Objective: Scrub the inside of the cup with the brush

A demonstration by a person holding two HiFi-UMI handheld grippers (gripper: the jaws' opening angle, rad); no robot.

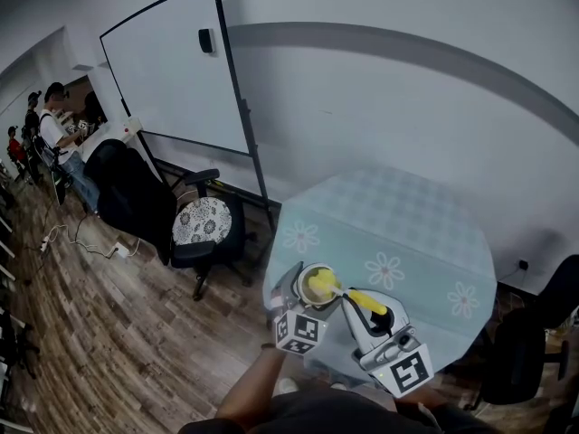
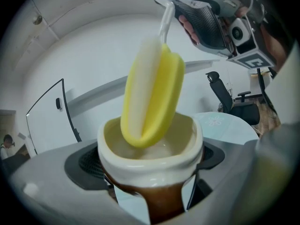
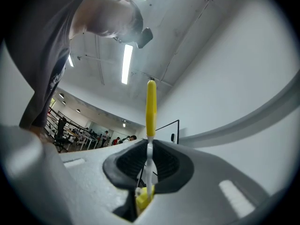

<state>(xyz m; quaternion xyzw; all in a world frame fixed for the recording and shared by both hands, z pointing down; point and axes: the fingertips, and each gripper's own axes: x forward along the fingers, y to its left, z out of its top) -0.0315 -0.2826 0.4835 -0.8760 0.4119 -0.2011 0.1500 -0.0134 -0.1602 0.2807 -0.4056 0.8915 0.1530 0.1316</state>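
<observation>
In the left gripper view a cup (image 2: 151, 165), cream inside and brown outside, sits upright between the jaws of my left gripper (image 2: 150, 175), which is shut on it. A brush with a yellow and white sponge head (image 2: 152, 95) reaches down into the cup's mouth. My right gripper (image 2: 206, 20) holds the brush from above. In the right gripper view the white stem (image 3: 149, 165) is pinched between the jaws, and the yellow handle (image 3: 151, 107) points away. In the head view the cup (image 1: 314, 282), left gripper (image 1: 306, 297) and right gripper (image 1: 358, 306) meet over the table's near edge.
A table with a pale blue flowered cloth (image 1: 407, 233) lies ahead. A whiteboard on a stand (image 1: 176, 70) and an office chair with a patterned seat (image 1: 204, 224) stand to the left. A black chair (image 1: 534, 351) is at right. People sit far left (image 1: 50, 120).
</observation>
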